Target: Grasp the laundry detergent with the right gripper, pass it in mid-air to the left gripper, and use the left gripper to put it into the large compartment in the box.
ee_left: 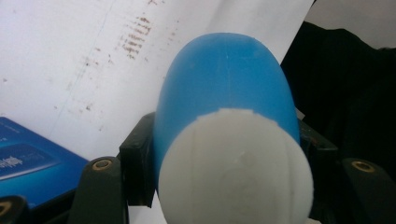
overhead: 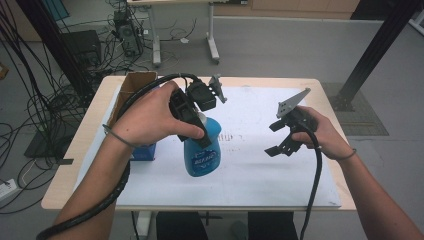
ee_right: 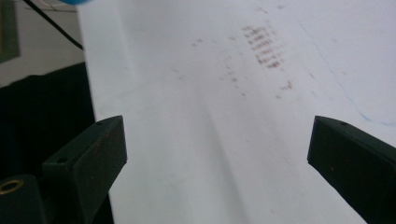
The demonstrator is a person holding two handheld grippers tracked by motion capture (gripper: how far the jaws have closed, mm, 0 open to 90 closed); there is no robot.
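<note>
1. My left hand [overhead: 150, 117] covers most of the left gripper [overhead: 192, 107] in the high view. The jaw tips and the top of the blue bottle [overhead: 202, 147] are hidden behind it.
2. The bottle's label is too small to read. In the left gripper view its white cap [ee_left: 233, 170] sits so close that it blurs, and the frame's lower edge cuts it off.
3. The blue box [overhead: 144, 151] is mostly behind my left wrist, with one corner showing. The cardboard box [overhead: 131, 92] behind it is partly blocked too.
4. The white sheet [overhead: 260, 175] covers most of the table [overhead: 65, 170]. Faint brown smudges mark it near the middle.
5. Open room: the sheet between the bottle and my right gripper [overhead: 282, 140] is bare, as is the strip along the near edge. The left side is crowded, the boxes standing just beside the bottle.
6. Left gripper: closed on the bottle's neck just under the cap, jaws pressing both sides. The bottle stands upright, left of centre; I cannot tell whether its base touches the sheet.
7. Right gripper: jaws spread wide with nothing between them, hanging above the sheet, well apart from the bottle. My right hand [overhead: 320, 132] holds it over the right half of the table.
</note>
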